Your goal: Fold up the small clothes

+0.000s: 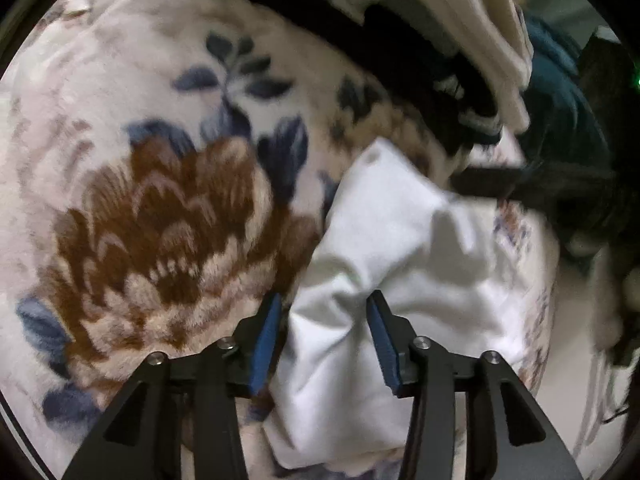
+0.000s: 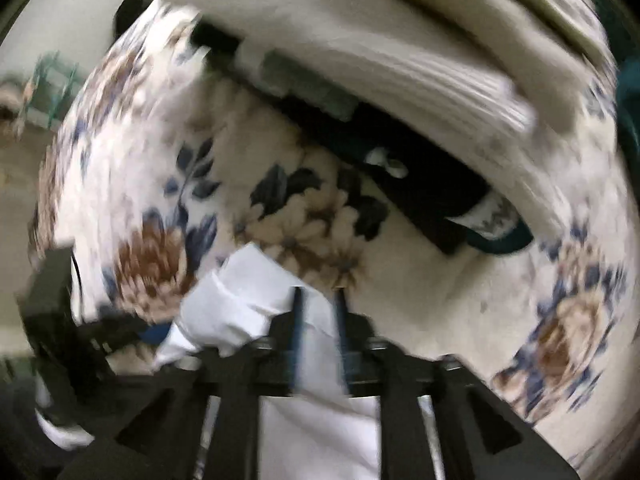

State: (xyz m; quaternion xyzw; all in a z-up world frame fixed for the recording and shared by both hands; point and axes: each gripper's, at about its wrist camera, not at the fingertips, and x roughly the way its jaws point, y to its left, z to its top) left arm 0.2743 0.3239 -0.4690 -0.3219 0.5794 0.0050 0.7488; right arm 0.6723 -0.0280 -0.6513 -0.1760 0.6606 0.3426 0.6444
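A small white garment (image 1: 404,248) lies bunched on a floral fleece blanket (image 1: 140,140). My left gripper (image 1: 326,312) has its blue-padded jaws apart with a bunch of the white cloth between them; I cannot tell whether they grip it. In the right wrist view, which is blurred, my right gripper (image 2: 318,300) has its jaws close together around a fold of the same white garment (image 2: 248,296). The left gripper (image 2: 120,332) shows at the lower left of that view, at the garment's other end.
A stack of folded clothes lies at the blanket's far side: a cream ribbed knit (image 2: 400,64) on top of black (image 2: 432,188) and grey pieces. It also shows in the left wrist view (image 1: 460,12). Dark teal fabric (image 1: 560,92) lies at the right.
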